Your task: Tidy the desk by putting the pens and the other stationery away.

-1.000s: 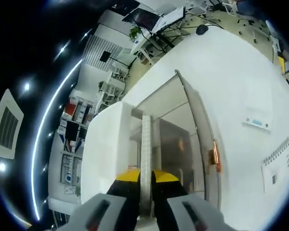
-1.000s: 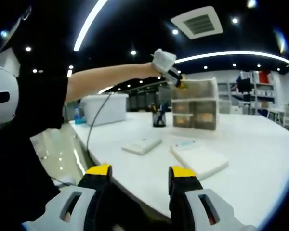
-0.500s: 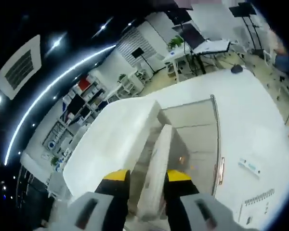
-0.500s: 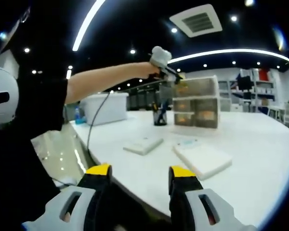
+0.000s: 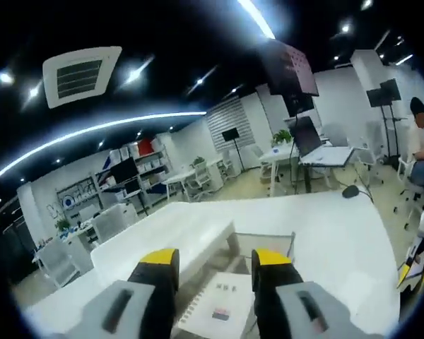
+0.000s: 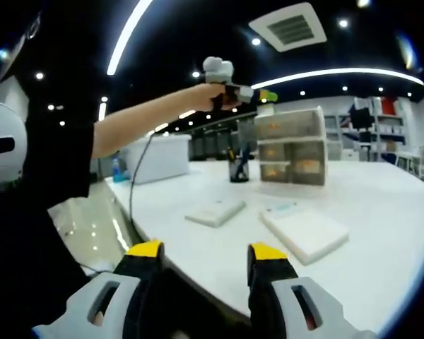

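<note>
While the left gripper (image 5: 212, 272) hangs over the drawer unit (image 5: 198, 244) with its yellow-tipped jaws apart and empty, a small white pad (image 5: 215, 311) lies below between them, at 6 o'clock in the left gripper view. In the right gripper view the right gripper (image 6: 206, 261) sits at 6 o'clock, jaws spread on nothing, near the white desk (image 6: 381, 212). On that desk lie a flat white box (image 6: 213, 211) and a notebook (image 6: 304, 232) near centre, with a pen cup (image 6: 238, 169) and the drawer unit at 1 o'clock.
</note>
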The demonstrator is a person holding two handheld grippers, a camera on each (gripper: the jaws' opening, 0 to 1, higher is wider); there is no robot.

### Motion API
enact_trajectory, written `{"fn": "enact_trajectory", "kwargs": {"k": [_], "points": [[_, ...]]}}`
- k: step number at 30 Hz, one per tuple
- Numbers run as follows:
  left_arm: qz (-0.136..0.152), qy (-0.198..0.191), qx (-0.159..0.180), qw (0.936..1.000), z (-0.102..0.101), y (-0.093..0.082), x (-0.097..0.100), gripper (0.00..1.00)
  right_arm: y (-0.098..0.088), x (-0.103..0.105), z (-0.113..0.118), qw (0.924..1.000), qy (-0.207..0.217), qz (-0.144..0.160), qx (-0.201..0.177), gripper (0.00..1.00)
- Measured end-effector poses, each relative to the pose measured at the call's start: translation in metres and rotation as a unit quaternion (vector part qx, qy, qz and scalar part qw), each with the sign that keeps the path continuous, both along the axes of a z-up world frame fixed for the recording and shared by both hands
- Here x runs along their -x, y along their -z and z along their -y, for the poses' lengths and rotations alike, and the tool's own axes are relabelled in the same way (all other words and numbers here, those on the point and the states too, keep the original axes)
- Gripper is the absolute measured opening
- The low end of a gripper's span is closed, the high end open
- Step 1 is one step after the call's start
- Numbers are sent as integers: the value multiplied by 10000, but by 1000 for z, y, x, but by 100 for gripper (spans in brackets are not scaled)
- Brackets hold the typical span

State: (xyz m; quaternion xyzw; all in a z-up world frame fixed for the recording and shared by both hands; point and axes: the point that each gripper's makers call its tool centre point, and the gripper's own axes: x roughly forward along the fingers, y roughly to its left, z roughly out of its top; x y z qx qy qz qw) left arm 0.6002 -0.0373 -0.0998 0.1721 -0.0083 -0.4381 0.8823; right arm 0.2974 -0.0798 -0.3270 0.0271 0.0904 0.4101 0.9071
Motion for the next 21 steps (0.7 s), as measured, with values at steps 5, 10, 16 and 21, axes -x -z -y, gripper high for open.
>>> {"fn": "enact_trajectory", "kwargs": {"k": [5,10,16,21], "points": [[146,300,89,9994,4,-6,27,45,-1,1,-2,10000,-4,1,-21,44],[368,622,142,9973,6,-4,72,45,-1,3,-6,10000,-8,-2,-26,45],[255,801,280,9961,-2,4,102,49,-2,5,-8,10000,7,15,-60,45],[305,670,368,9966,-13,28,149,48,-5,6,-7,9999,44,37,-104,45]]}}
